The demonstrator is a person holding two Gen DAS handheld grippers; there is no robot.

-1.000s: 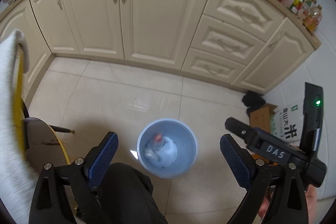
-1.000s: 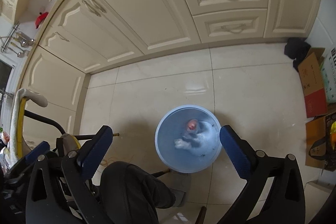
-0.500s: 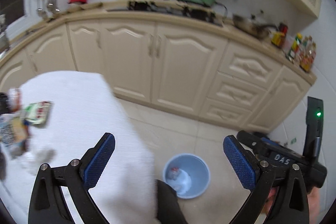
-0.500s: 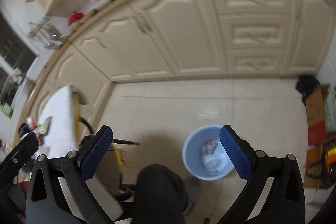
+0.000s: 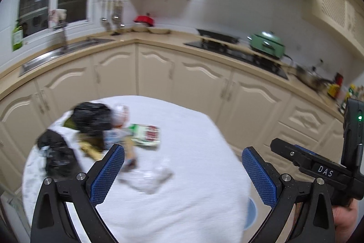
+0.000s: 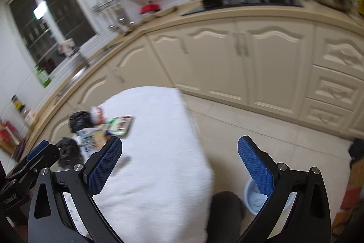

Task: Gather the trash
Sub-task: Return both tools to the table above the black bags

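A table under a white cloth [image 5: 193,197] carries a heap of trash. It holds two black bags [image 5: 91,115], a green-and-red packet [image 5: 146,134] and a crumpled clear wrapper [image 5: 150,177]. My left gripper [image 5: 183,153] hangs open above the cloth, the wrapper just ahead of its left finger, nothing between the pads. My right gripper [image 6: 179,142] is open and empty too, over the table's right edge [image 6: 195,129]. The blue bin [image 6: 252,197] stands on the floor to the right of the table, partly hidden behind my right finger.
Cream kitchen cabinets [image 5: 200,88] curve round behind the table, with a sink [image 5: 68,47], a hob and a green pot [image 5: 267,42] on the counter. A person's dark knee [image 6: 225,204] shows beside the bin. Cardboard boxes [image 6: 355,179] sit at the far right on the tiled floor.
Both views have swung up and left from the blue bin on the floor to the cloth-covered table with its trash. Both grippers rose and stayed open and empty.
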